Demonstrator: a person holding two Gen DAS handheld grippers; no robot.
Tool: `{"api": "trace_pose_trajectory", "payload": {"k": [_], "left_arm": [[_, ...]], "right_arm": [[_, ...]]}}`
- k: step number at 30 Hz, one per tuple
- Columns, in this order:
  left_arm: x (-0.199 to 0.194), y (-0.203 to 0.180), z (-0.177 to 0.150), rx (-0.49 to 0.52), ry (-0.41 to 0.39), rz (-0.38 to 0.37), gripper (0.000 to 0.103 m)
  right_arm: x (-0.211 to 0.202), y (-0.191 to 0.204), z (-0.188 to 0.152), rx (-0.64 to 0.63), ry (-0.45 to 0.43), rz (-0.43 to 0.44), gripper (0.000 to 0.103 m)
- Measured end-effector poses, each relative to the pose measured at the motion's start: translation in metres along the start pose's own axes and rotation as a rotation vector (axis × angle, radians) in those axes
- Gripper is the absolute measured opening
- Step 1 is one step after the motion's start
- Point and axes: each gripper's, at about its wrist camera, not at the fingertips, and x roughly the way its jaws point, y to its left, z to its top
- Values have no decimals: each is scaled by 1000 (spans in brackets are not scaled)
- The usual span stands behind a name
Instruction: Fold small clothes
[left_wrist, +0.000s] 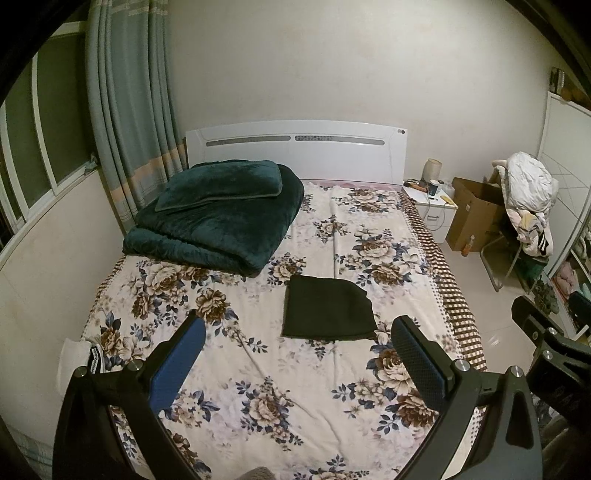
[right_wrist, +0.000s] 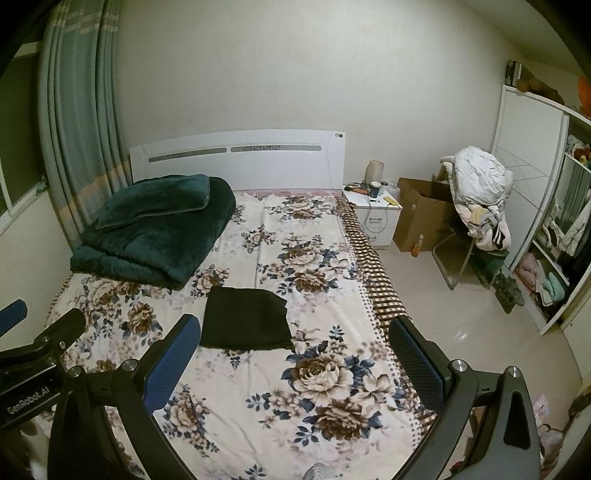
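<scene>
- A brown cardboard box (left_wrist: 474, 212) stands open on the floor between the white nightstand (left_wrist: 434, 208) and a chair (left_wrist: 517, 254) piled with pale clothes; its inside is dark and what it holds cannot be made out
- The open wardrobe (right_wrist: 546, 229) at the right has shelves with folded pink and teal items low down and hanging clothes above
- The nightstand top carries a cream vase (right_wrist: 375, 171), a dark cup (right_wrist: 374, 190) and small clutter too fine to name
- The black folded garment (left_wrist: 327, 308) lies flat on the floral bedsheet (left_wrist: 258, 369), mid-bed, well clear of the dark green folded blanket (left_wrist: 218, 216) near the headboard (left_wrist: 295, 147)
- The left gripper (left_wrist: 295, 352) hangs above the sheet, jaws spread wide, nothing between them; the garment lies beyond its tips
- The right gripper (right_wrist: 291, 350) is likewise released and empty, above the bed's right side
- Only the left wrist view shows a white cloth with a dark patterned band (left_wrist: 79, 360) at the bed's left edge
- Only the right wrist view shows the wardrobe's interior shelves and a "GenRobot.AI" label on the other gripper's body
</scene>
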Motion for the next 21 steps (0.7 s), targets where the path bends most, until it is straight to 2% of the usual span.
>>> {"api": "trace_pose_trajectory", "payload": {"k": [21], "left_arm": [[0, 0, -1, 0, 0, -1, 103]], "right_arm": [[-4, 8, -1, 8, -3, -6, 103]]}}
